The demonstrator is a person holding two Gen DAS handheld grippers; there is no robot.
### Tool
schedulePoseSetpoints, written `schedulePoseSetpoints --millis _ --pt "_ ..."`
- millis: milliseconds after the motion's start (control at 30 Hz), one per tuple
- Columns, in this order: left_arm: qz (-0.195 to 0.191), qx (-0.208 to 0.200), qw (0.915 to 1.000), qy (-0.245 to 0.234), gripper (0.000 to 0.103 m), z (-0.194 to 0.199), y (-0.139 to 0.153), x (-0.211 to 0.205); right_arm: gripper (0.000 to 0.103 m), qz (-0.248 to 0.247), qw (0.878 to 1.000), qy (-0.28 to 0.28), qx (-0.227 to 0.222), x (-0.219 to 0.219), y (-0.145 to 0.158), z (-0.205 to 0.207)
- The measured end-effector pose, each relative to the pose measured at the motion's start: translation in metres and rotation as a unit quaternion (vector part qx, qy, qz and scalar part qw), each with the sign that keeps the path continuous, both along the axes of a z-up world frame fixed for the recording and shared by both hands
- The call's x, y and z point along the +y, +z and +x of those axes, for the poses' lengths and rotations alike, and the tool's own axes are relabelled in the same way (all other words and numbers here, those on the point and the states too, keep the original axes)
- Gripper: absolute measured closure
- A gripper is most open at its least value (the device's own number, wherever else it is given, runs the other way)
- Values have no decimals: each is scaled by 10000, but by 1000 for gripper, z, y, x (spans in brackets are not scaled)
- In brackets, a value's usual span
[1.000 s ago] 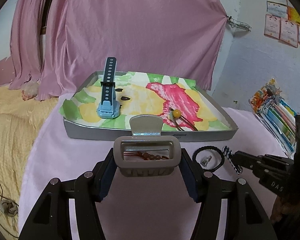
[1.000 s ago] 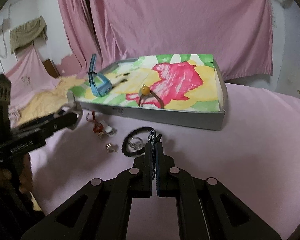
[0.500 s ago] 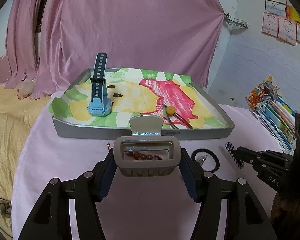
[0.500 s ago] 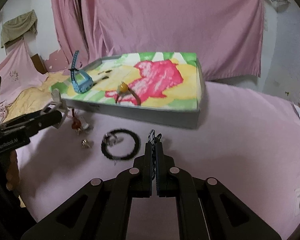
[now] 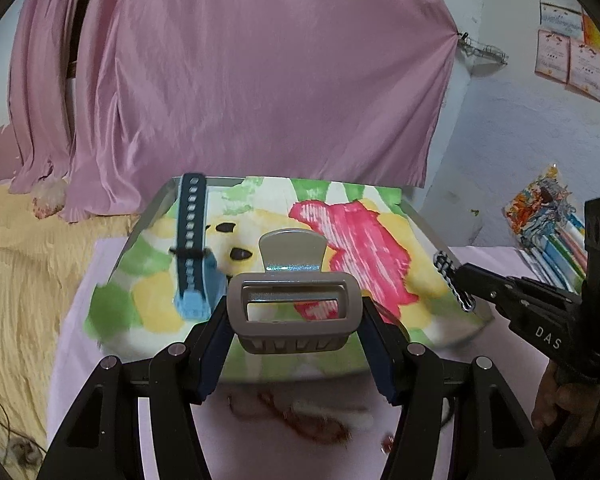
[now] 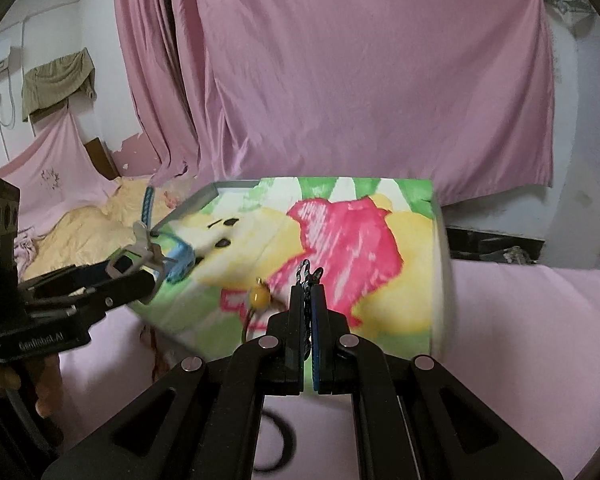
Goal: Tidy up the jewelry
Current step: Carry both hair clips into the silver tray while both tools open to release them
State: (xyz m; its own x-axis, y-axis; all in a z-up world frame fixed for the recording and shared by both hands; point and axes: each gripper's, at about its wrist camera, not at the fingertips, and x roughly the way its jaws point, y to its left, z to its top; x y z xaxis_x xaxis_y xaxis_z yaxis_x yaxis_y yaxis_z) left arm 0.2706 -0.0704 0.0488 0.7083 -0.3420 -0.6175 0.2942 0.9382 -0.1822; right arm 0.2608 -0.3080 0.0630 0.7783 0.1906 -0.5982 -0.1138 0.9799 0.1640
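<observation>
Right gripper was clamped on a dark chain, hovering over the painted tray. Left gripper at left held a grey hair claw beside the blue watch. Yellow-bead cord lay in tray; black ring lay on the pink cloth.

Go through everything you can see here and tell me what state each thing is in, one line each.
Left gripper: shut on the grey hair claw, over the tray.
Right gripper: shut on the black-and-white braided cord.
Tray: open, lined with a painted sheet.
Blue watch: in the tray, strap standing up.
Amber bead cord: lying in the tray.
Red bead string: lying on the pink cloth, blurred.
</observation>
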Motion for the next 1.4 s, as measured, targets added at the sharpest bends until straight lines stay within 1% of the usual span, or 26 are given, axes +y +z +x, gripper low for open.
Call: schedulePoseSetpoints --millis 100,300,467,667,767,833,867,900,933,967,1133,1167,1200,1233,1267,1333,1400 --pt "90 139 9999 -2 45 16 -6 -5 100 83 9999 45 135 2 -7 20" --pt "223 590 9980 -5 45 39 -26 -12 100 243 9986 59 459 3 -29 43" --pt "274 732 9969 -44 45 44 -36 -15 100 309 9970 61 701 2 -44 52" --pt "286 840 9960 -80 44 45 -40 -15 99 358 9945 89 981 4 -56 60" --pt "262 890 9957 -53 44 46 -41 -13 99 329 9943 25 1009 2 -57 60" --pt "273 877 9958 -29 42 45 -39 -13 94 314 9946 -23 986 0 -55 58" --pt "272 850 9960 -23 39 44 -38 -12 85 323 9949 -37 960 0 -55 56" --pt "253 803 9964 -15 33 42 -36 -12 73 339 9950 -49 941 -1 -54 55" --pt "215 747 9970 -18 31 40 -34 -11 69 345 9954 -74 894 -2 -52 51" --pt "191 712 9973 -26 31 39 -32 -10 66 341 9959 -103 831 -3 -50 47" --pt "169 535 9984 73 30 26 -24 -5 66 355 9979 -338 430 -10 -35 23" --pt "135 491 9986 107 28 22 -22 -3 62 353 9981 -389 337 -12 -32 16" --pt "104 446 9988 143 24 18 -21 -1 53 353 9981 -449 210 -13 -28 8" --pt "53 368 9991 186 22 13 -18 2 49 361 9981 -478 118 -15 -26 1" --pt "21 314 9993 208 22 9 -17 4 43 368 9981 -496 33 -15 -23 -5" --pt "-14 205 9995 254 18 0 -15 7 37 358 9978 -538 -162 -16 -18 -19" --pt "-28 59 9995 306 14 -11 -13 10 25 341 9972 -578 -323 -16 -13 -30"
